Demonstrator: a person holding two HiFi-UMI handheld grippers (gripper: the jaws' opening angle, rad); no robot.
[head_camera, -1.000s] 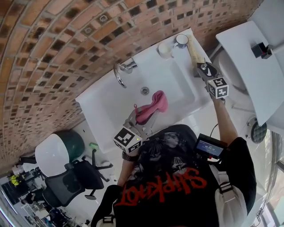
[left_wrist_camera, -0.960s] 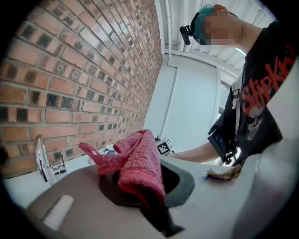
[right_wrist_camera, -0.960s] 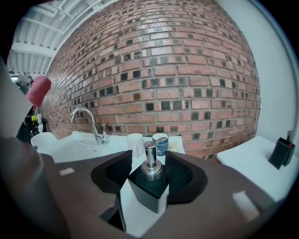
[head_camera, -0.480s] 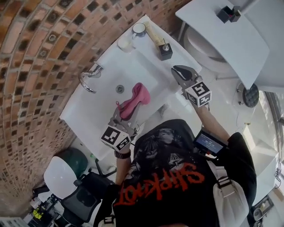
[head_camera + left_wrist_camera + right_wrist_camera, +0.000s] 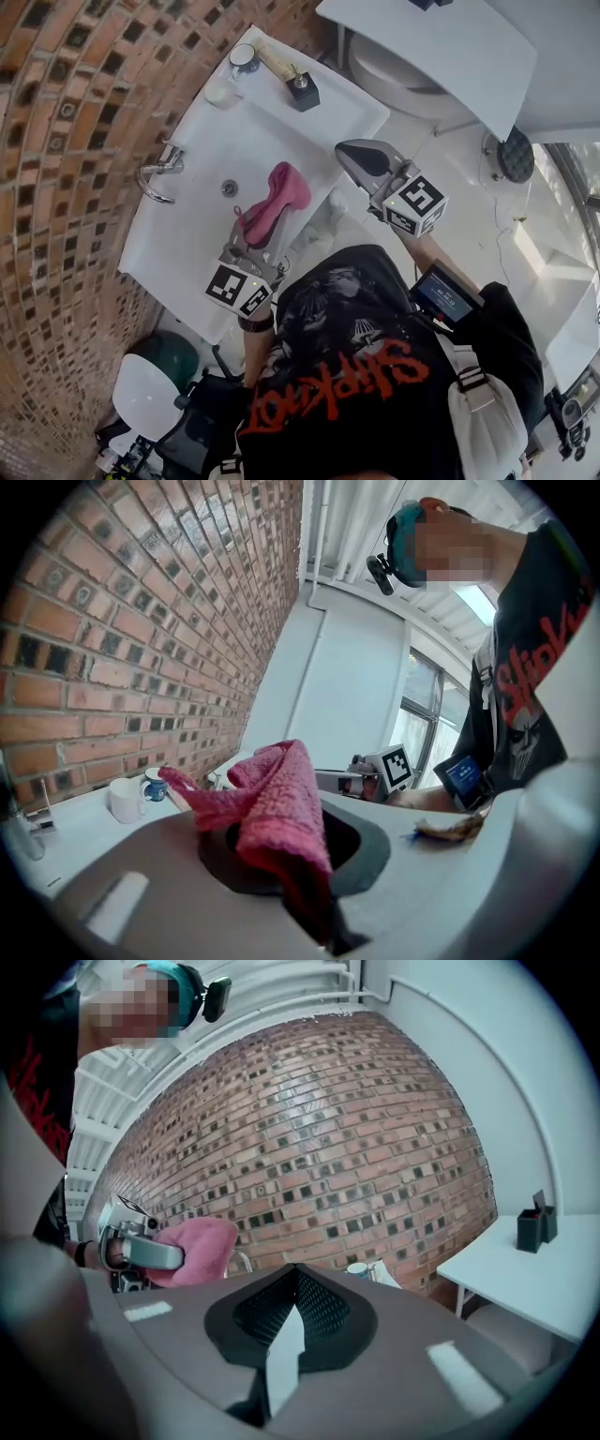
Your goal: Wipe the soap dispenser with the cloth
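The soap dispenser (image 5: 302, 91), a black block with a pump on top, stands on the sink's (image 5: 187, 234) far right corner, with no gripper near it. My left gripper (image 5: 248, 230) is shut on the pink cloth (image 5: 277, 197), which hangs over the basin. In the left gripper view the cloth (image 5: 272, 808) drapes from the jaws and hides them. My right gripper (image 5: 345, 150) hovers off the sink's right edge, well short of the dispenser. Its jaws are closing fully together in the right gripper view (image 5: 294, 1274), with nothing between them.
A chrome faucet (image 5: 157, 173) rises at the sink's left by the brick wall (image 5: 66, 141). A white mug (image 5: 223, 91), a small cup (image 5: 244, 58) and a wooden piece (image 5: 275, 61) stand at the far end. A toilet (image 5: 394, 66) and a white shelf (image 5: 441, 47) are at the right.
My right gripper has left the soap dispenser, closed empty and drawn back toward the person. The dispenser stays on the sink corner. My left gripper has shifted along the basin with the cloth.
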